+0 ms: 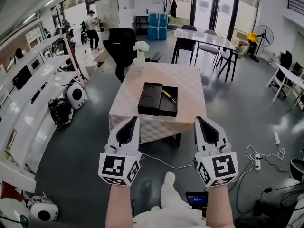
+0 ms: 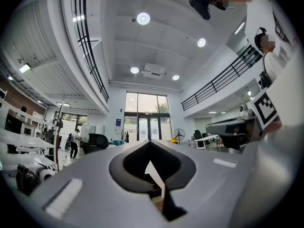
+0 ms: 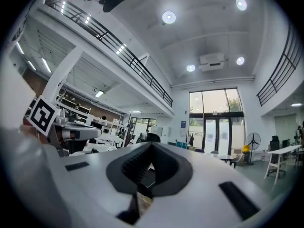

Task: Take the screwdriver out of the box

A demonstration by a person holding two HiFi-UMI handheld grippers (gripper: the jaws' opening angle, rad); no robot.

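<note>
A black box (image 1: pixel 158 100) lies open on the table (image 1: pixel 190 84), its two halves side by side. The yellow-handled screwdriver (image 1: pixel 168 96) rests in the right half. Both grippers hover over the floor short of the table's near edge, pointing toward it and apart from the box. My left gripper (image 1: pixel 133 118) has its jaws closed together with nothing between them. My right gripper (image 1: pixel 198 119) is likewise shut and empty. In the left gripper view the left gripper (image 2: pixel 153 144) shows joined jaw tips, and in the right gripper view the right gripper (image 3: pixel 151 145) does too.
A vase of white flowers (image 1: pixel 140 51) stands at the table's far left corner. A black office chair (image 1: pixel 121 44) sits behind the table. Cables and a power strip (image 1: pixel 256 161) lie on the floor to the right. White round devices (image 1: pixel 74 95) sit by the left bench.
</note>
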